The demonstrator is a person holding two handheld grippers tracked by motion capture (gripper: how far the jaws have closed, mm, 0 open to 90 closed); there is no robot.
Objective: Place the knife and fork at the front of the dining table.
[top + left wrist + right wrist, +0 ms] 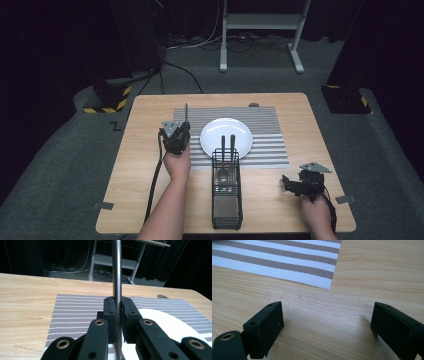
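Light wood-grain table point(150, 200). Mat point(270, 135) striped grey-brown and white, finely dotted weave. Plain white plate point(215, 137). Black wire caddy point(226, 200) holding dark-handled utensils point(227, 145). Black left gripper point(119, 312) with brass-coloured rivets, clamping a grey metallic rod point(116, 270). Black right gripper point(327, 325). Grey carpet point(60, 165); yellow-black hazard tape point(122, 97).

One mark can be read: a dark letter Z point(116, 126) on the grey floor point(60, 165), just left of the table's far left corner. Nothing else in the pictures carries readable text, labels, brands or numbers
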